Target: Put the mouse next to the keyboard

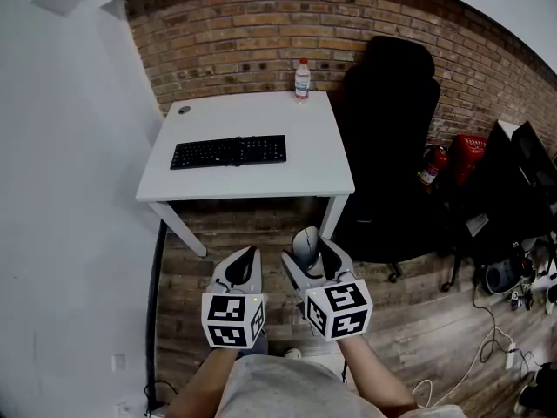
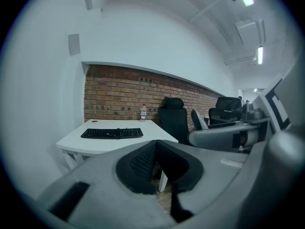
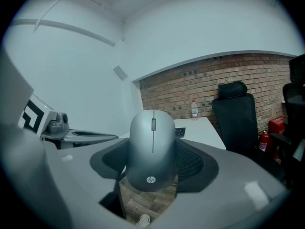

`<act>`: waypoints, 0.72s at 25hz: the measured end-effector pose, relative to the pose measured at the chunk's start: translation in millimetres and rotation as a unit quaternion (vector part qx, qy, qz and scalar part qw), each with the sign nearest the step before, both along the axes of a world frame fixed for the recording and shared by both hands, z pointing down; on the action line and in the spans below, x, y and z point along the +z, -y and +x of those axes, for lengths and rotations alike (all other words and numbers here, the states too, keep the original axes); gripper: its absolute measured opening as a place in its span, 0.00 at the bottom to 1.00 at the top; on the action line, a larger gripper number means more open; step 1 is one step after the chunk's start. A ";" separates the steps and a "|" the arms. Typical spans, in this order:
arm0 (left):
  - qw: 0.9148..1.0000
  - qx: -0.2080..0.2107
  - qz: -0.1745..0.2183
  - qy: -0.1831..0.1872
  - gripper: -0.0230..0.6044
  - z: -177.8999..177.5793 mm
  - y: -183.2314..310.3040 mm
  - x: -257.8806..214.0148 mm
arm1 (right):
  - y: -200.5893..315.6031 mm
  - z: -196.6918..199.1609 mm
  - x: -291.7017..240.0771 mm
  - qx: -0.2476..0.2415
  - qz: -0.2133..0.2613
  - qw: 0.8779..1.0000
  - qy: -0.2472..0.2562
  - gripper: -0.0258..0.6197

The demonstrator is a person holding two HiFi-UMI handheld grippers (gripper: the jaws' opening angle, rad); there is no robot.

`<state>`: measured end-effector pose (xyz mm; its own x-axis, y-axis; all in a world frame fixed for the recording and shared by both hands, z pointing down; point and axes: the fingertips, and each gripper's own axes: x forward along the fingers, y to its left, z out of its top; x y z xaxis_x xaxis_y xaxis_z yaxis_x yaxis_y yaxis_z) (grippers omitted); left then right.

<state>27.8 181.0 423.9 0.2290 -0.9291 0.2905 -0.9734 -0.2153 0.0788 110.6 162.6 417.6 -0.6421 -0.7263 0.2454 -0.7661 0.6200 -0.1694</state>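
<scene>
A grey HP mouse (image 1: 305,246) sits upright between the jaws of my right gripper (image 1: 311,255), which is shut on it, low over the wooden floor in front of the white table (image 1: 313,159). In the right gripper view the mouse (image 3: 152,147) fills the gap between the black pads (image 3: 193,161). A black keyboard (image 1: 228,152) lies on the table's left half, also seen in the left gripper view (image 2: 112,133). My left gripper (image 1: 246,264) hangs beside the right one, its jaws together with nothing in them.
A water bottle (image 1: 302,78) stands at the table's far edge by the brick wall. A black office chair (image 1: 387,146) is right of the table, with a fire extinguisher (image 1: 429,165) and cables (image 1: 487,347) beyond. A white wall (image 1: 61,190) is on the left.
</scene>
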 end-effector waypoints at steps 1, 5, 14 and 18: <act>1.000 0.001 -0.001 0.000 0.03 1.0 2.8 0.6 | 2.5 1.4 0.6 0.001 -0.001 1.000 0.000 0.50; 1.000 0.005 -0.003 -0.001 0.03 3.0 19.2 2.7 | 15.9 4.1 4.2 0.003 -0.005 1.000 -0.002 0.50; 1.000 0.015 -0.010 -0.005 0.03 -4.8 74.3 10.4 | 66.3 -3.2 13.4 0.012 -0.015 1.000 -0.009 0.50; 1.000 0.016 -0.018 -0.010 0.03 -20.3 106.2 17.3 | 98.9 -14.0 17.7 0.020 -0.019 1.000 -0.013 0.50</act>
<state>7.5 74.8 441.2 0.2640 -0.9104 0.3186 -0.9643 -0.2428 0.1054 96.6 63.7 435.3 -0.6065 -0.7405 0.2895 -0.7940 0.5828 -0.1730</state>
